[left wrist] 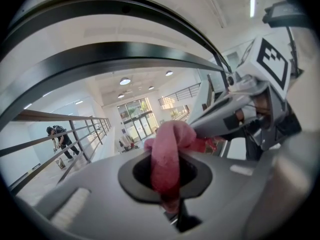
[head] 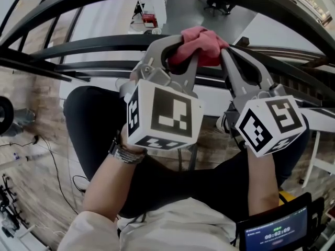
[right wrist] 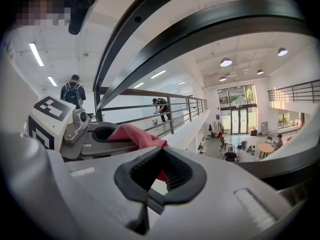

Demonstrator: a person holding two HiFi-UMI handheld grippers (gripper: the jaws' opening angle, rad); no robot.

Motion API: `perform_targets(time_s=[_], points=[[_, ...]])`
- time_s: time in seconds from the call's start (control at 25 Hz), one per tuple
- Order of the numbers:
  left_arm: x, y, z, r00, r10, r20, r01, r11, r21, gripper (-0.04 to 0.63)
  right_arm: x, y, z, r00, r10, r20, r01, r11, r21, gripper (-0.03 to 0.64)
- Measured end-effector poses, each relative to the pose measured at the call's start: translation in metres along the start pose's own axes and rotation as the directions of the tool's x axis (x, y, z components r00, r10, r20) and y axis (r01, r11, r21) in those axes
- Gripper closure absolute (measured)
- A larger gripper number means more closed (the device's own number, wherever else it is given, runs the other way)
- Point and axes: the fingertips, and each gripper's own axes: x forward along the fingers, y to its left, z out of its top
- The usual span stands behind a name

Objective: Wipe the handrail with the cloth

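Note:
The pink cloth (head: 201, 46) is bunched up between both grippers, close to the dark curved handrail (head: 78, 43). My left gripper (head: 180, 51) is shut on it; in the left gripper view the cloth (left wrist: 170, 139) runs through the jaw opening of the left gripper (left wrist: 167, 176). My right gripper (head: 226, 50) meets the cloth from the right, its jaws shut with a bit of the cloth showing between them. In the right gripper view the cloth (right wrist: 135, 134) stretches from the left gripper (right wrist: 75, 129) into the right gripper (right wrist: 160, 176). Handrail bars (right wrist: 210, 29) arc overhead.
Beyond the rails lies an open atrium with tables (right wrist: 265, 149) far below. Two people (right wrist: 161, 106) stand along a railed walkway. A small screen (head: 275, 234) sits at the person's lower right, and cables (head: 52, 161) lie on the wooden floor at the left.

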Motion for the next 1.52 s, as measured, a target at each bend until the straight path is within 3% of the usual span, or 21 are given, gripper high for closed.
perform_targets(time_s=[0.76, 1.52], points=[[0.008, -0.023, 0.015, 0.998, -0.005, 0.066, 0.007, 1.000, -0.027, 0.566, -0.016, -0.015, -0.002, 0.999, -0.044, 0.007, 0.044, 0.997, -0.056, 0.615], [0.017, -0.036, 0.023, 0.997, -0.044, 0.066, 0.043, 0.999, 0.014, 0.566, -0.023, -0.028, -0.003, 0.997, -0.075, 0.016, 0.076, 0.996, -0.038, 0.615]])
